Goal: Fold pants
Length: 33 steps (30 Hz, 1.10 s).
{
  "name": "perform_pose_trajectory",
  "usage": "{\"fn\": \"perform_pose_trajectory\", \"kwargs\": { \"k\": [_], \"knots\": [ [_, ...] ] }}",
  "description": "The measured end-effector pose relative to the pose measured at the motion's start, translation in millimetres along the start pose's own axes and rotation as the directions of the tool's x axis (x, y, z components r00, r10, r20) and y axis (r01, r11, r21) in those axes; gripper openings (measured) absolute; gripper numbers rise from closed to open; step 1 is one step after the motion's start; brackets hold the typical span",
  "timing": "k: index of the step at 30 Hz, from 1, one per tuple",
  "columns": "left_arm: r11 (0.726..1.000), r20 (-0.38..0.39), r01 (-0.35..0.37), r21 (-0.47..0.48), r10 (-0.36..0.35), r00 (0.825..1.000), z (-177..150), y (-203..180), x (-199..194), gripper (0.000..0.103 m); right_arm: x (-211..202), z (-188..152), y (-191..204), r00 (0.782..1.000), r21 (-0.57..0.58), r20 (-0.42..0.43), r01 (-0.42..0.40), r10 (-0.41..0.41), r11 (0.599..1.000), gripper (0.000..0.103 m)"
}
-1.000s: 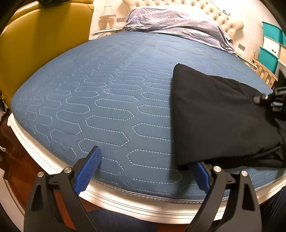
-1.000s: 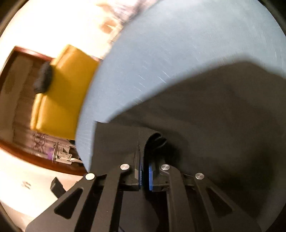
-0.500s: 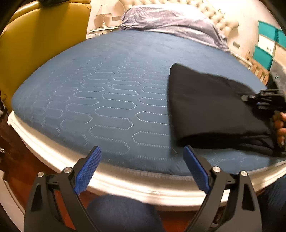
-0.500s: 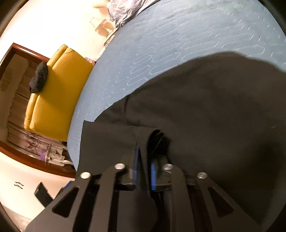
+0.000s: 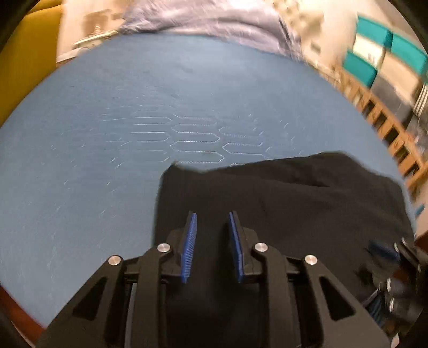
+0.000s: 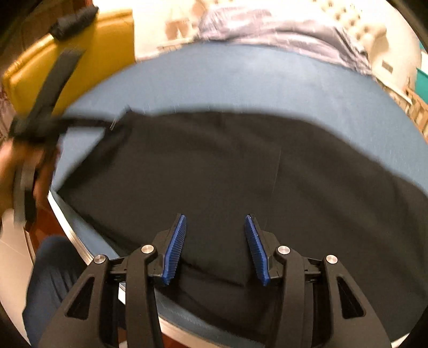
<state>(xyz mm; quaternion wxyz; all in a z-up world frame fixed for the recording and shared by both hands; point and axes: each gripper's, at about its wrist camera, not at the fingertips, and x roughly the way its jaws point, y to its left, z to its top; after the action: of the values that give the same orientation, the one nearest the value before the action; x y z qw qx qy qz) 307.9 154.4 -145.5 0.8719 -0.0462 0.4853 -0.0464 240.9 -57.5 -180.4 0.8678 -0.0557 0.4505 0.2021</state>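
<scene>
The black pants (image 5: 294, 203) lie folded on the blue quilted bed (image 5: 133, 120), near its front edge. They also show in the right wrist view (image 6: 214, 174). My left gripper (image 5: 212, 218) hovers over the pants' left part, jaws partly open with nothing between the blue pads. My right gripper (image 6: 215, 220) is open over the pants' near edge and holds nothing. The left gripper shows blurred at the left of the right wrist view (image 6: 45, 112), over the pants' left corner. The right gripper shows blurred at the lower right of the left wrist view (image 5: 388, 262).
A yellow armchair (image 6: 53, 64) stands left of the bed. A grey-lilac duvet (image 5: 208, 18) lies at the bed's head. Teal and white boxes (image 5: 388, 53) and a wooden rack (image 5: 388, 125) stand at the right. The bed's white rim (image 6: 69, 233) is close below.
My right gripper has let go of the pants fold and opened. My left gripper has moved right onto the pants and narrowed its jaws. Both views are blurred by motion.
</scene>
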Motion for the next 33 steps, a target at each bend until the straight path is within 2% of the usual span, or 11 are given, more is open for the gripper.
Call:
{"fn": "perform_pose_trajectory", "kwargs": {
  "k": [2,4,7,9,13,15,17,19,24,26,33],
  "knots": [
    [0.993,-0.009,-0.103,0.048,0.104,0.995,21.2,8.6,19.8,0.024,-2.2,-5.8,0.6,0.999,-0.025,0.030,0.013,-0.012,1.000,0.050],
    [0.962,0.016,-0.267,-0.056,0.268,0.963,37.7,38.5,15.4,0.027,-5.7,-6.6,0.2,0.999,-0.023,0.018,0.046,-0.046,0.999,0.062],
    [0.967,0.067,-0.160,-0.201,0.177,0.982,35.3,70.1,-14.5,0.030,-16.1,-5.5,-6.6,0.998,0.002,0.040,0.052,-0.052,0.999,0.066],
    [0.979,0.105,-0.127,-0.159,0.145,0.984,19.5,64.6,-33.8,0.042,-21.5,-7.0,-6.5,0.994,-0.022,0.069,0.086,-0.085,0.996,0.072],
    [0.997,0.120,-0.021,-0.080,0.031,0.992,-44.3,38.5,-56.8,0.045,-19.4,-16.4,-14.6,0.992,-0.004,0.053,0.119,-0.119,0.993,0.081],
    [0.999,0.087,-0.047,-0.012,0.048,0.995,-77.6,20.5,-51.8,0.049,-14.0,-24.8,-20.5,0.992,0.007,0.026,0.121,-0.121,0.993,0.086],
    [0.984,0.075,-0.159,0.078,0.154,0.985,-111.7,8.1,-47.3,0.059,-12.8,-29.2,-23.8,0.991,0.001,0.007,0.130,-0.130,0.991,0.088],
    [0.979,0.118,-0.200,0.027,0.196,0.973,-127.3,11.7,-60.3,0.072,-19.9,-34.2,-19.7,0.986,-0.009,0.002,0.168,-0.168,0.986,0.088],
    [0.987,0.155,-0.016,-0.162,0.042,0.987,-131.1,35.8,-84.9,0.071,-48.9,-25.8,-15.5,0.987,0.068,0.090,0.129,-0.135,0.989,0.088],
    [0.966,0.160,0.098,-0.241,-0.060,0.985,-130.5,45.3,-84.9,0.069,-59.2,-15.2,-2.2,0.982,0.027,0.144,0.122,-0.125,0.992,0.088],
    [0.891,0.164,0.246,-0.381,-0.196,0.967,-127.0,62.2,-67.3,0.051,-43.3,1.9,12.3,0.986,0.006,0.132,0.107,-0.106,0.994,0.088]
  ]
}}
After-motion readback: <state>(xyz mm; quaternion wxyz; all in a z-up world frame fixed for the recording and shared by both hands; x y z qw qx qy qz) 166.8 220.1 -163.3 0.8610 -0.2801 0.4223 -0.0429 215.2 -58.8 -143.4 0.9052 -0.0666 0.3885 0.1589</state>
